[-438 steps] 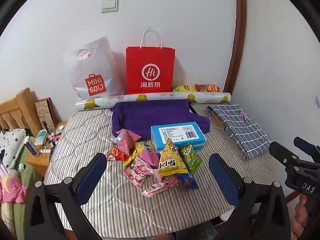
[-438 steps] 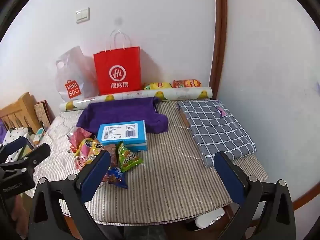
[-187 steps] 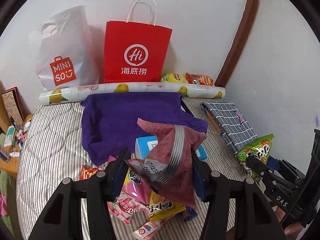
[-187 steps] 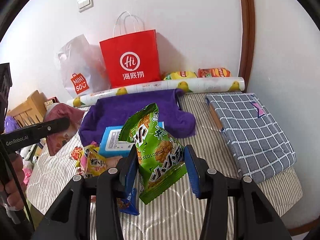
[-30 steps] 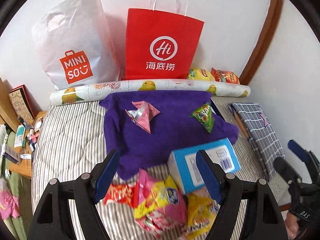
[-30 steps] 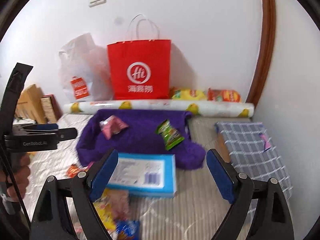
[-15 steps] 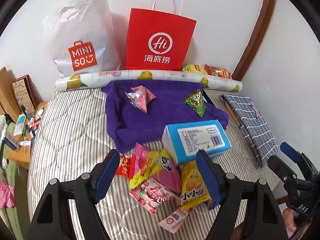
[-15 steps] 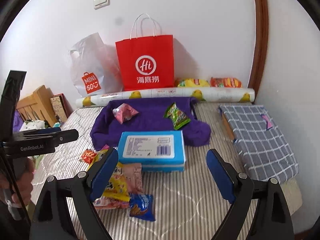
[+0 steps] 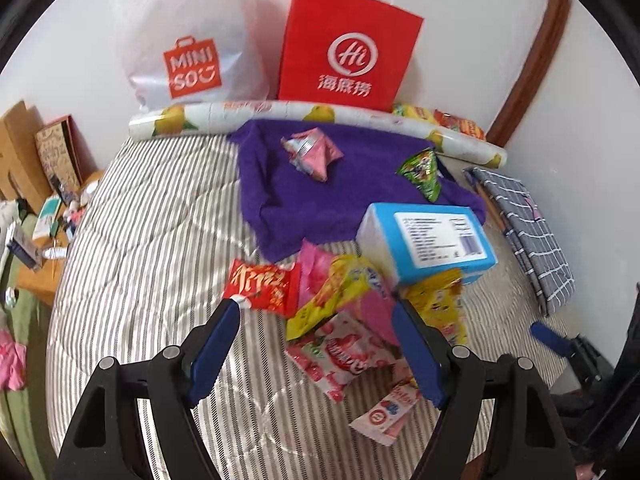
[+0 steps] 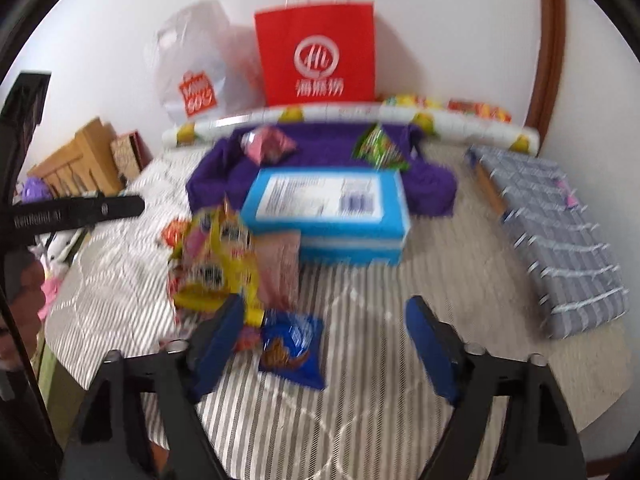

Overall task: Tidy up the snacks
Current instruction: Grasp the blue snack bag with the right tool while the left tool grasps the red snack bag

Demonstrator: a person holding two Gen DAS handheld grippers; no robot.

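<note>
We find two snacks already laid out on the purple cloth point(image 9: 320, 204): a pink packet point(image 9: 314, 152) toward its left and a green packet point(image 9: 422, 170) toward its right; well apart from each other. The rest wait in a heap on the striped mattress point(image 9: 132, 248), just in front of the blue box point(image 9: 428, 240): a red packet point(image 9: 262, 286), a yellow packet point(image 10: 216, 256), a strawberry packet point(image 9: 344, 356), a small blue packet point(image 10: 292, 346). Our left gripper point(image 9: 316, 348) stands spread and empty above the heap; our right gripper point(image 10: 324, 336) has just been closing, with the small blue packet between its jaws but not yet pinched. We judge the sorting under way, most of it outstanding.
</note>
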